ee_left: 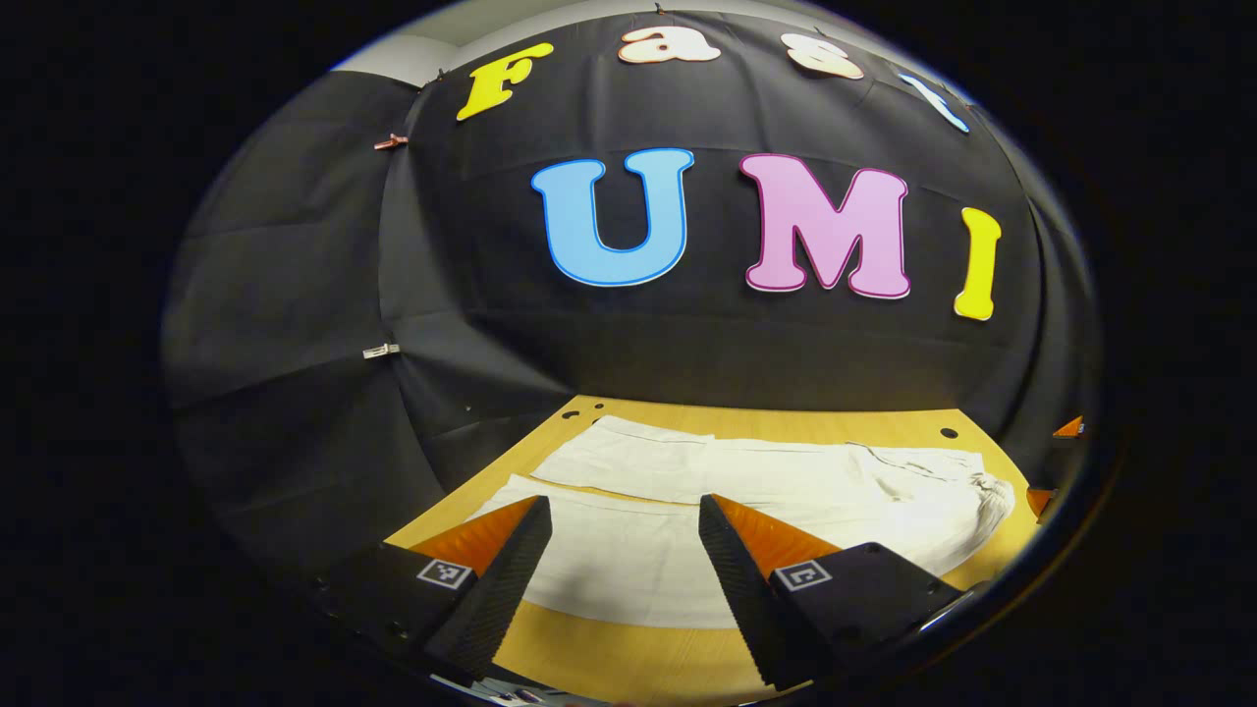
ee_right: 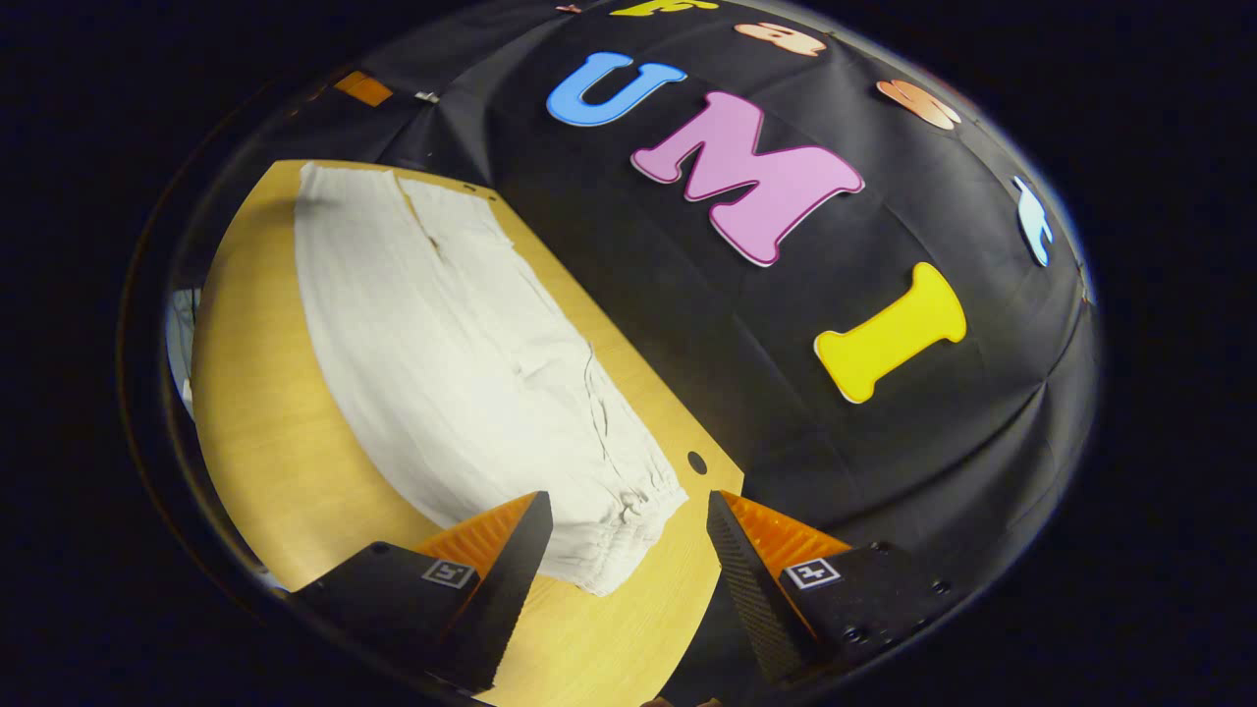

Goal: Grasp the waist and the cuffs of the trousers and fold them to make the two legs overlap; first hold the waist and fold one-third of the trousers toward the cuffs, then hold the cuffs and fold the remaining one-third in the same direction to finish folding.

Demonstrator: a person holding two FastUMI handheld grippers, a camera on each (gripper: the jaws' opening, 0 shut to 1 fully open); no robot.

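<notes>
I had the trousers (ee_left: 746, 491) spread flat on the wooden table (ee_left: 609, 648), both legs lying side by side and not yet overlapped, so by my reckoning the folding had not begun. In the left gripper view the cuffs (ee_left: 589, 462) lay toward the left and the gathered waist (ee_left: 982, 491) toward the right, which suited one hand at each end.

My left gripper (ee_left: 624, 560) hung above the near leg, somewhere along its length, with the fingers spread wide and nothing between them. I held it open like that because the cloth lay flat and I judged I would need room to pinch up an edge.

My right gripper (ee_right: 628, 550) hovered over the waist end (ee_right: 628, 520), where the elastic bunched the fabric near the table's corner. Its fingers were also wide apart and held nothing; the waistband sat just ahead of them, between the tips as the right gripper view saw it, but I could not tell how far above the cloth they were.

I took the next move to be closing on waist and cuffs
</notes>
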